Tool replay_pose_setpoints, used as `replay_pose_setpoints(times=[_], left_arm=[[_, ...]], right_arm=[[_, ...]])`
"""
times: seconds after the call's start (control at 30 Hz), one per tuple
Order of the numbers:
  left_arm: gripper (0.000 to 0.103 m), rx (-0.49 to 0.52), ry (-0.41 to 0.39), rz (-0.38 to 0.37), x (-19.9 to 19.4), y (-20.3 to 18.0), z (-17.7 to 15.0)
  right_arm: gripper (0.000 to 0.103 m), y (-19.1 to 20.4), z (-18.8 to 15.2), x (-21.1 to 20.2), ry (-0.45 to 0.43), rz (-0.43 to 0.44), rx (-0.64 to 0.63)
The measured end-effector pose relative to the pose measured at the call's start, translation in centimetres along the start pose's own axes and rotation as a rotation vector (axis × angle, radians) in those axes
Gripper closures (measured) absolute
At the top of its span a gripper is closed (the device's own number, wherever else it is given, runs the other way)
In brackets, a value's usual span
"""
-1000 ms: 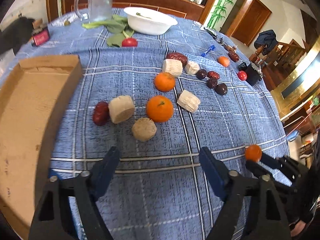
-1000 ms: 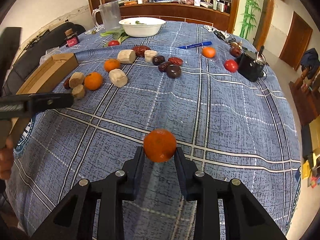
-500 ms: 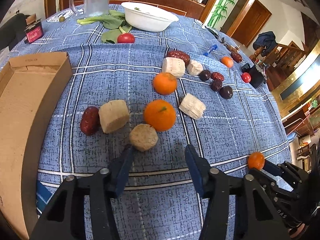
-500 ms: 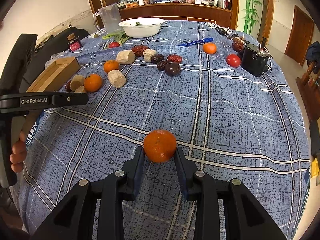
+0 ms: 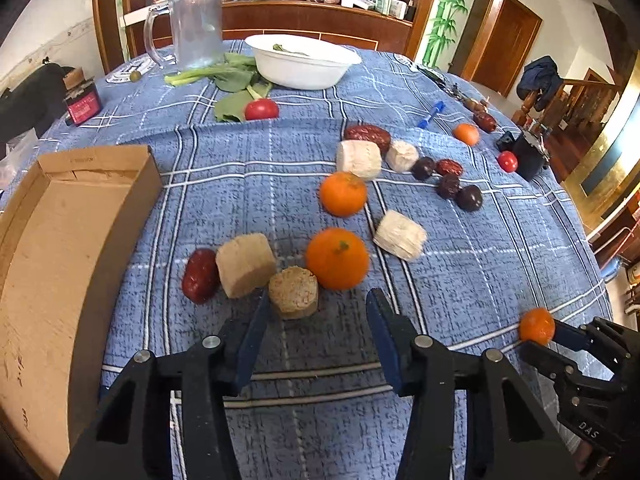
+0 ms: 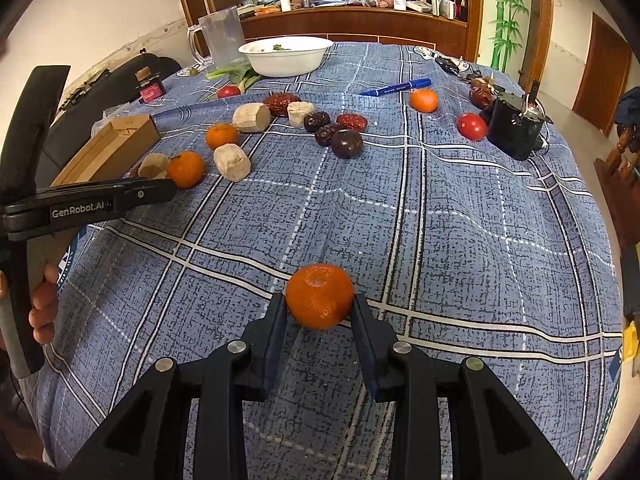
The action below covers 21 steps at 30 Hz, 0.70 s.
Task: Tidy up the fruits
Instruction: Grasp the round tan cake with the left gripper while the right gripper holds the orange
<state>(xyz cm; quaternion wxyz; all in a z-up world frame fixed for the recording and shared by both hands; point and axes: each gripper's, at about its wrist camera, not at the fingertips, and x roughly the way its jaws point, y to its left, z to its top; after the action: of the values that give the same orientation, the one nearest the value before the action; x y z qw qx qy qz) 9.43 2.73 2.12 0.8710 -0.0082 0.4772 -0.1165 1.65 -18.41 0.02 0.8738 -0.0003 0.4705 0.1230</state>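
My right gripper (image 6: 319, 301) is shut on a small orange (image 6: 320, 292), held just above the blue checked cloth; the same orange (image 5: 537, 326) shows at the right of the left wrist view. My left gripper (image 5: 318, 302) is open about halfway, with nothing between its jaws. Just beyond its fingertips lie a round tan piece (image 5: 293, 292), a bigger orange (image 5: 337, 258), a tan block (image 5: 245, 264) and a red date (image 5: 200, 276). Farther back are another orange (image 5: 343, 194) and a third orange (image 5: 466, 134).
An open cardboard box (image 5: 60, 240) lies at the left. White chunks (image 5: 400, 235), dark dates (image 5: 448, 184), tomatoes (image 5: 261, 109), a pen (image 5: 431, 114) and a black object (image 5: 526, 156) dot the cloth. A white bowl (image 5: 302, 62), greens and a pitcher (image 5: 192, 28) stand at the back.
The left jaws have narrowed from wide to about half, and that gripper has moved in toward the round tan piece and the orange. The right gripper has kept still with its orange.
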Motion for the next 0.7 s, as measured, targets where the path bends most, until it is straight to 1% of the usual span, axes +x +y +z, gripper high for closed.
replay_pose_setpoints(times=[0.07,0.1,0.13,0.17,0.23,0.4,0.47,0.6,0.7], left_arm=[[0.057,-0.02,-0.005,0.0,0.0,0.6,0.0],[0.063,-0.026,-0.007,0.011,0.1,0.8,0.0],[0.078,-0.031,0.003,0.018,0.5,1.1,-0.1],[0.077,-0.043,0.029,0.0,0.9,1.5,-0.1],[0.077,-0.057,0.019,-0.01,0.6,1.7,-0.2],[0.077,-0.045,0.014,-0.004,0.3,1.3,-0.4],[0.077,-0.047,0.018,-0.018,0.1,1.3,-0.7],[0.077,-0.042,0.028,-0.031,-0.4,0.7,-1.7],[0.077,-0.02,0.036,-0.045,-1.1,-0.2,-2.8]], right_arm=[[0.068,0.1,0.0,0.0,0.0,-0.001,-0.003],[0.068,0.1,0.1,0.0,-0.001,0.0,-0.005],[0.068,0.1,0.1,0.1,-0.002,-0.001,-0.006],[0.068,0.1,0.1,0.1,-0.004,-0.001,-0.005],[0.068,0.1,0.1,0.1,-0.006,-0.001,-0.004],[0.068,0.2,-0.1,-0.2,-0.008,0.007,0.003],[0.068,0.3,-0.2,-0.4,-0.01,0.008,0.003],[0.068,0.3,-0.5,-0.9,-0.014,0.014,0.011],[0.068,0.4,-0.8,-1.3,-0.016,0.016,0.017]])
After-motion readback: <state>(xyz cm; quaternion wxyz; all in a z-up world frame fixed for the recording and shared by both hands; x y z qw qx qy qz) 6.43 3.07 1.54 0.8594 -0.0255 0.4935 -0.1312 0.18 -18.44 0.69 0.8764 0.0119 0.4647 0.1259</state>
